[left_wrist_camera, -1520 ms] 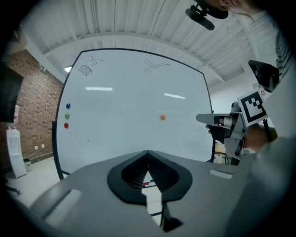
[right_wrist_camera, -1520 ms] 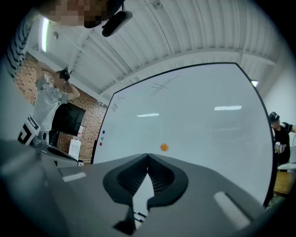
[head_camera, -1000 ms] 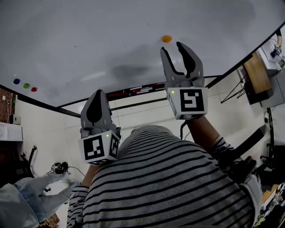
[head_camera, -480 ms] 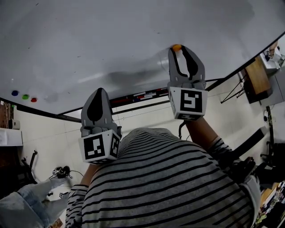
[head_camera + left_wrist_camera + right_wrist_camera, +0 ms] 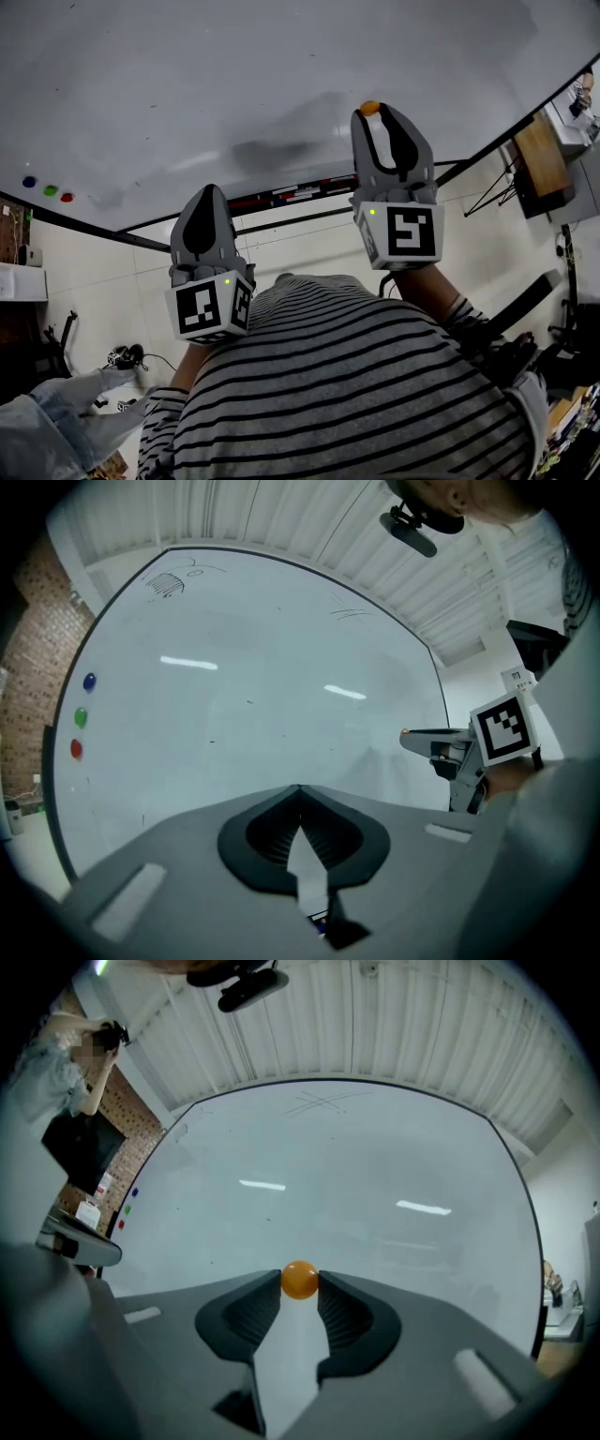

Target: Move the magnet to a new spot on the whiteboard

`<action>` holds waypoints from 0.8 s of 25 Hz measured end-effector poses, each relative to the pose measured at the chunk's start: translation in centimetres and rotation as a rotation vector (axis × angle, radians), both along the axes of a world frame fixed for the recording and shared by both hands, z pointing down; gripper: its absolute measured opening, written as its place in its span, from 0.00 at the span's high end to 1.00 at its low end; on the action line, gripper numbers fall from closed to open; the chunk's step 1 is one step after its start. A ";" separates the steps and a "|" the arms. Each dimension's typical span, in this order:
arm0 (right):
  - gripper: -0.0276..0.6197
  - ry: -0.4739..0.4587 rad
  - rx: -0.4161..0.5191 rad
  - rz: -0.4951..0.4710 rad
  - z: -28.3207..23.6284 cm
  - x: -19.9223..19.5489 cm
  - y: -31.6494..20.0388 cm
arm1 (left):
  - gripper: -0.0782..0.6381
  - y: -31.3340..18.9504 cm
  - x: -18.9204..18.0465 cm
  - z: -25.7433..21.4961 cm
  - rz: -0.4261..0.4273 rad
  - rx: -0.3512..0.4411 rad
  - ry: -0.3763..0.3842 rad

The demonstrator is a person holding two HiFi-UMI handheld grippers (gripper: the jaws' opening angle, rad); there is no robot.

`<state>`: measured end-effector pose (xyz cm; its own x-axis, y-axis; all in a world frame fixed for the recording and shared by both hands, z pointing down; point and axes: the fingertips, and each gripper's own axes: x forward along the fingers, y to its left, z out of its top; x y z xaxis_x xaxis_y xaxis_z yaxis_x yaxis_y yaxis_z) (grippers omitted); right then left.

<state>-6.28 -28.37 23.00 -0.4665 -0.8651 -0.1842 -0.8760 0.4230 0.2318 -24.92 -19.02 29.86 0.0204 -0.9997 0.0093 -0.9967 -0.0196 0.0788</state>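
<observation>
A small orange magnet sits against the whiteboard, between the tips of my right gripper. In the right gripper view the two pads press on either side of the orange magnet, so my right gripper is shut on it at the whiteboard. My left gripper is lower and to the left, away from the board, shut with nothing in it. The left gripper view shows the right gripper side-on with the magnet at its tip.
Blue, green and red magnets cluster at the board's left edge. A tray with markers runs along the board's bottom edge. My striped shirt fills the foreground. A wooden table stands at the right.
My right gripper was open below the magnet; it has moved up to it and closed on it. The left gripper has stayed in place.
</observation>
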 end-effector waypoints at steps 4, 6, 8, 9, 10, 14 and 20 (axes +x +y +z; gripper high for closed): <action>0.77 -0.025 -0.032 -0.059 0.1 2.3 3.6 | 0.87 1.4 3.2 -0.7 -0.003 0.018 -0.023; 0.77 -0.018 -0.048 -0.073 0.2 4.4 5.4 | 0.87 2.5 5.6 -1.1 0.000 0.026 -0.022; 0.77 -0.003 -0.072 -0.076 0.6 6.6 6.8 | 0.87 3.4 7.8 -1.3 0.006 0.028 -0.018; 0.77 -0.003 -0.086 -0.077 0.9 7.5 7.3 | 0.87 3.8 8.7 -1.3 0.012 0.028 -0.015; 0.77 -0.008 -0.095 -0.079 1.2 8.2 7.8 | 0.87 4.2 9.6 -1.2 0.019 0.028 -0.012; 0.77 -0.027 -0.103 -0.102 1.8 10.0 9.3 | 0.87 5.7 12.1 -0.8 0.024 0.040 -0.010; 0.77 -0.032 -0.120 -0.150 2.9 10.1 10.8 | 0.87 7.6 13.8 0.5 0.036 0.007 -0.012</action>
<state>3.85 -17.53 25.93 -0.5875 -0.8029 -0.1008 -0.8070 0.5724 0.1452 -11.13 -11.45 30.41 0.0565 -0.9984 0.0029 -0.9962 -0.0562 0.0670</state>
